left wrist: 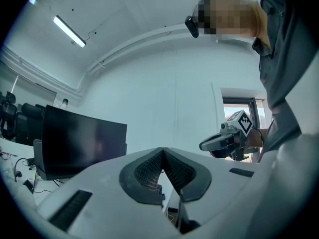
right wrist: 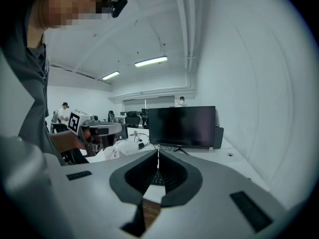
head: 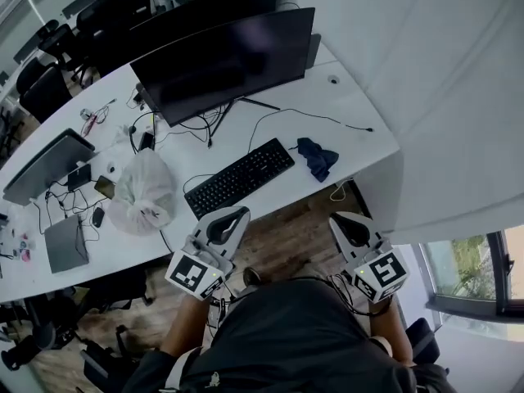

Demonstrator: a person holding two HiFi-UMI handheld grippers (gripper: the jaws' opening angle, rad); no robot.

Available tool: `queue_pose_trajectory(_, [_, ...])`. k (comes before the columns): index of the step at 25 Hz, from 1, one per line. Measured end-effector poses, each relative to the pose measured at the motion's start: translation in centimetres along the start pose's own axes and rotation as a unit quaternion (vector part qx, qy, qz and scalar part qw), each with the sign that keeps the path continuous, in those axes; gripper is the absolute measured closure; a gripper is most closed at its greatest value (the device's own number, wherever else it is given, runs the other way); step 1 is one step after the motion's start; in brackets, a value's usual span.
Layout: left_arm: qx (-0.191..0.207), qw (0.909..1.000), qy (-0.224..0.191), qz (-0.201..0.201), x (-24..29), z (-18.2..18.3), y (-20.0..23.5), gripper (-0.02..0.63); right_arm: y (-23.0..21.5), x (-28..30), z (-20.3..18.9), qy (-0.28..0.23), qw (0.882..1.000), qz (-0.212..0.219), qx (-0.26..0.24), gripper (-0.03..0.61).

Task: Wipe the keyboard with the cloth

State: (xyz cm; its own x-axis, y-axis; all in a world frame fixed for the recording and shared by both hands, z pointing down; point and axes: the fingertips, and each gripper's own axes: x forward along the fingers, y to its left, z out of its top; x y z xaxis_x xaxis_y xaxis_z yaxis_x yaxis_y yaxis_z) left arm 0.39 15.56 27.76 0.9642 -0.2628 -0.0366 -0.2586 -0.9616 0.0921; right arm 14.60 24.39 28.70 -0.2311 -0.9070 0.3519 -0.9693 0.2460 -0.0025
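Note:
In the head view a black keyboard lies slantwise on the white desk. A crumpled dark blue cloth rests just to its right, apart from it. Both grippers hover off the desk's near edge, over the wooden floor. My left gripper is below the keyboard's near end and my right gripper is below the cloth. Each is shut with nothing held. In the left gripper view the jaws meet at the tips. The right gripper view shows my right gripper shut too, pointing at the desk.
A large dark monitor stands behind the keyboard, with cables around its foot. A white plastic bag sits left of the keyboard. A laptop, a second screen and small items crowd the desk's left. Office chairs stand beyond.

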Motion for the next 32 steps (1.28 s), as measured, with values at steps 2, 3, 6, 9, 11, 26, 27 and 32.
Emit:
queue_pose_trajectory(2, [-0.006,0.9999,0.008,0.013,1.0,-0.8,1.1,0.609,-1.8,1.4,-0.2,0.011,1.0,0.008,-0.003,0.569])
queue_pose_trajectory(3, [-0.008,0.9997,0.014,0.019,1.8,-1.2,1.6,0.609,-2.9,2.3,-0.4,0.013,1.0,0.014,0.001,0.569])
queue_pose_trajectory(6, [-0.007,0.9989,0.028,0.038,4.5,-1.5,2.6,0.609,-6.0,5.2,-0.9,0.017,0.999,0.046,0.007,0.568])
queue_pose_trajectory(9, [-0.009,0.9969,0.039,0.068,7.1,-1.5,2.9,0.609,-9.4,7.6,-1.5,0.022,0.996,0.088,0.006,0.569])
queue_pose_trajectory(11, [-0.018,0.9948,0.045,0.089,8.7,-1.6,3.1,0.609,-11.4,9.1,-1.7,0.026,0.993,0.115,0.005,0.568])
queue_pose_trajectory(26, [-0.046,0.981,0.057,0.18,7.6,-2.4,8.3,0.609,-22.7,26.6,-19.7,0.24,0.966,0.087,0.049,0.372])
queue_pose_trajectory(27, [-0.045,0.9814,0.052,0.179,7.1,-2.3,8.9,0.609,-23.4,27.4,-21.8,0.268,0.96,0.064,0.045,0.359])
queue_pose_trajectory(32, [-0.063,0.9815,0.036,0.177,5.0,-2.5,13.0,0.609,-26.5,30.6,-30.8,0.38,0.925,-0.012,-0.002,0.342])
